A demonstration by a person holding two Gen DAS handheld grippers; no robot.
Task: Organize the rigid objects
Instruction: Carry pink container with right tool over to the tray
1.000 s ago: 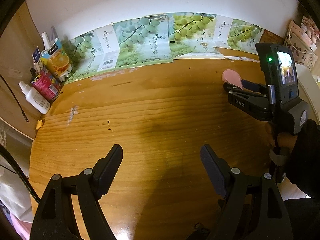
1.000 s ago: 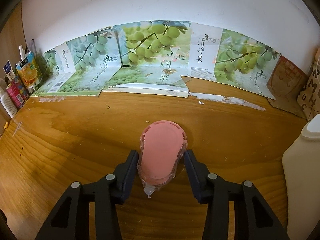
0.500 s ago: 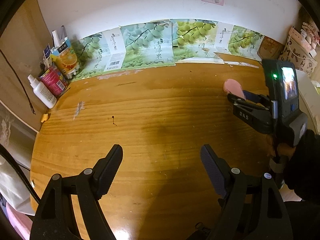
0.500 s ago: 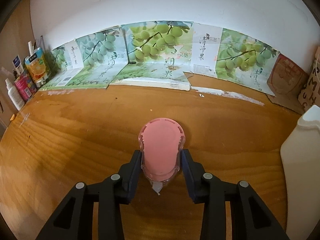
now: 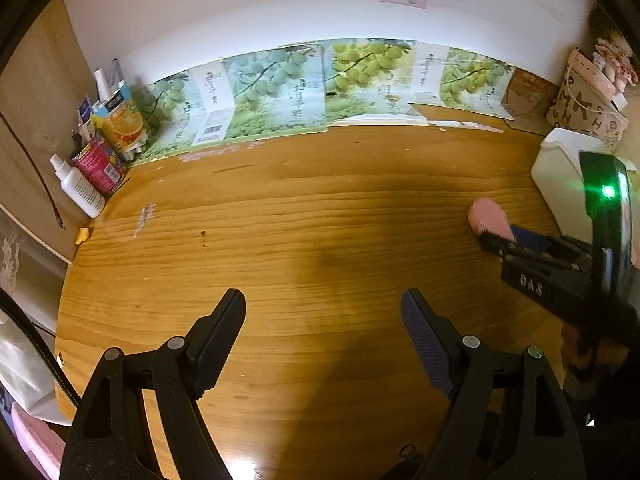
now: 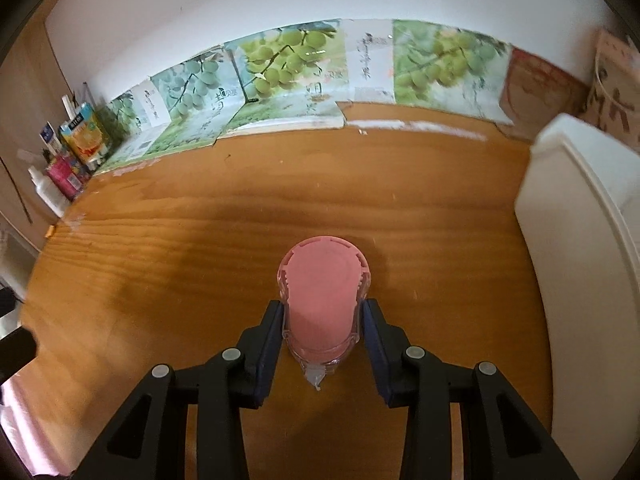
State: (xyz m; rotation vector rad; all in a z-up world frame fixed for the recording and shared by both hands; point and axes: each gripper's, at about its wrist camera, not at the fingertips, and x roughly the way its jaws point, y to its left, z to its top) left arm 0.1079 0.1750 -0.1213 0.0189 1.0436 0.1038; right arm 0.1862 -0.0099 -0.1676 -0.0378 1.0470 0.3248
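Pink plastic fills the space between the fingers of the right gripper (image 6: 323, 330): a correction-tape dispenser (image 6: 323, 300) with a clear shell, clamped by its flat sides so that its rounded end points away from the camera and its small clear tip hangs toward the wrist. Holding it across the flat sides looks like the sensible choice, since the pads sit flush there and the rounded end gives them nothing to bear on. The dispenser appears to be carried just above the wooden desk (image 6: 200, 248), not resting on it, and a white plastic container (image 6: 580, 216) stands close on the right, a likely place for it to go, though that is only a guess. The left gripper (image 5: 324, 336) hangs over bare desk with its fingers well apart and nothing between them, probably kept ready for the next object. Along the far edge lean grape-printed cardboard panels (image 5: 280, 92), and a cluster of bottles and cartons (image 5: 100, 148) crowds the far left corner, well apart from both grippers.
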